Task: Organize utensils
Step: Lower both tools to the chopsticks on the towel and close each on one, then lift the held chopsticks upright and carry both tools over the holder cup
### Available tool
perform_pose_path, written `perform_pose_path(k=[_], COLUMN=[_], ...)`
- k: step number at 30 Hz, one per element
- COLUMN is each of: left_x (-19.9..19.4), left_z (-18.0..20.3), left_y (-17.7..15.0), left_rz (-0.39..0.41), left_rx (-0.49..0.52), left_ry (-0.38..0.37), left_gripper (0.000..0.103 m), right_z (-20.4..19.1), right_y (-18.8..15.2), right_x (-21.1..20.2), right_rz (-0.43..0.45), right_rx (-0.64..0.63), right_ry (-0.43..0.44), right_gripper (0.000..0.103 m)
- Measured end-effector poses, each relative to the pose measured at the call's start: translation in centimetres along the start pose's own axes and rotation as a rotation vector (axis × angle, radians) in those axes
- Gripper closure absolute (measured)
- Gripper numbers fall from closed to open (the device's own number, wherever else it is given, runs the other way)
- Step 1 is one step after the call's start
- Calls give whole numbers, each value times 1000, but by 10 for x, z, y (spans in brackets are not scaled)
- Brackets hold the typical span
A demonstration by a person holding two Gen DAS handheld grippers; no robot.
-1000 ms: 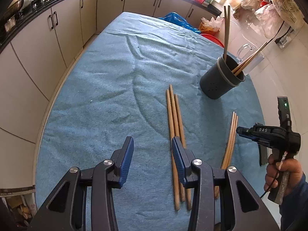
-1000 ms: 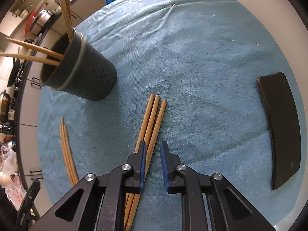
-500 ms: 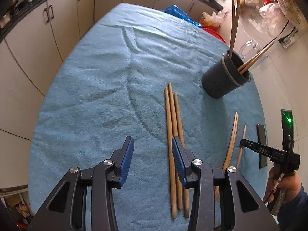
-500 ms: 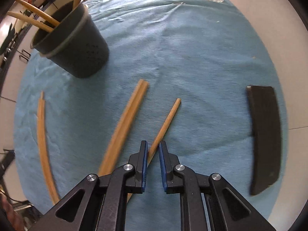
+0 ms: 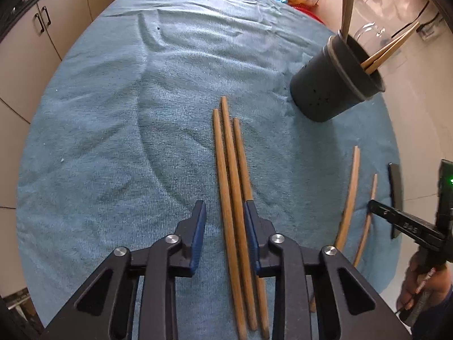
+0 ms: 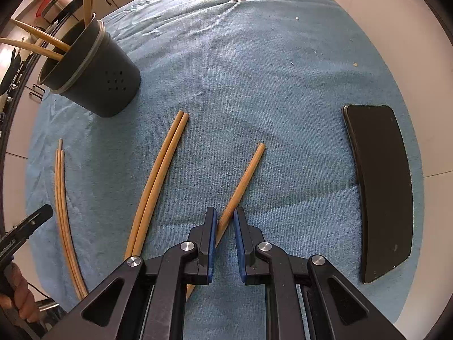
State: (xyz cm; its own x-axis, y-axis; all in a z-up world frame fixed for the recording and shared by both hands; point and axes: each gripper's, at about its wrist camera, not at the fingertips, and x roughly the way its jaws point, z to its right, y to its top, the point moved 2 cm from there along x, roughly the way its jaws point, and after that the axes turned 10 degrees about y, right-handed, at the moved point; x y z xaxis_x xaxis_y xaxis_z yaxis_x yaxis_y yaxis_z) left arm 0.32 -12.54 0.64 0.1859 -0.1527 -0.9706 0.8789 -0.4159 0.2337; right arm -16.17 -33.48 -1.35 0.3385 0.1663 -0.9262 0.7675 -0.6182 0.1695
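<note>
Partly done: some chopsticks stand in holder (image 6: pixel 93 76); six lie on cloth (image 6: pixel 269 70). Right tongs (image 6: pixel 225 222) grip one chopstick (image 6: pixel 243 177); left tongs (image 5: pixel 223 221) open.

right gripper (image 6: pixel 225 218): jaws narrowly apart around lone chopstick (image 6: pixel 245 171) | chopstick pair (image 6: pixel 161 170) left | phone (image 6: pixel 379 187) right

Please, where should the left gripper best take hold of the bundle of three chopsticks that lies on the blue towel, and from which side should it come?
Grip the three chopsticks across their lower half, from above. They lie flat and side by side on the towel, along the left gripper, whose open jaws already straddle two of them; the third seems to pass under the right finger.
</note>
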Motion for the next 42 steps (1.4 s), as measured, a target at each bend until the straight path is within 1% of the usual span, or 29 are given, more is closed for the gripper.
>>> perform_pose_path(k=[2, 8, 13, 15, 17, 21, 22, 23, 25, 30, 32, 37, 40, 42], left_x=[5, 12, 17, 18, 20, 13, 9, 1, -11, -58, -77, -112, -127, -137], left_z=[1, 2, 13, 16, 15, 6, 5, 2, -1, -8, -10, -10, -9, -8], left_y=[2, 12, 29, 34, 35, 29, 27, 24, 20, 10, 6, -2, -5, -7], left_rz=[-14, -18, -6, 8, 20, 47, 62, 88, 126, 254, 300, 373, 406, 428], left_rx=[-1, -2, 27, 36, 30, 6, 0, -6, -15, -41, -45, -32, -19, -12], left_ry=[10, 43, 105, 113, 128, 73, 67, 57, 45, 15, 9, -10, -21, -23], left_gripper=[86, 88, 88, 88, 96, 97, 97, 97, 97, 97, 97, 97, 97, 97], right_z=[0, 0, -14, -17, -19, -20, -18, -18, -19, -27, -35, -58, -77, -84], right_y=[1, 8, 21, 26, 32, 33, 33, 32, 30, 21, 15, -5, -14, -17], right_x=[1, 6, 11, 13, 10, 9, 7, 3, -8, -42, -62, -97, -116, -116], right_rz=[-2, -19, -39, -42, -40, -26, -19, -7, 30, 138, 202, 331, 385, 407], right_rx=[0, 10, -5, -18, -21, -30, -18, -7, -20, -56, -90, -176, -215, -231], right_ry=[1, -1, -49, -77, -82, -60, -20, 18, 34, 96, 117, 151, 165, 167], right_gripper=[90, 90, 89, 89, 89, 92, 95, 96, 96, 96, 96, 96, 96, 96])
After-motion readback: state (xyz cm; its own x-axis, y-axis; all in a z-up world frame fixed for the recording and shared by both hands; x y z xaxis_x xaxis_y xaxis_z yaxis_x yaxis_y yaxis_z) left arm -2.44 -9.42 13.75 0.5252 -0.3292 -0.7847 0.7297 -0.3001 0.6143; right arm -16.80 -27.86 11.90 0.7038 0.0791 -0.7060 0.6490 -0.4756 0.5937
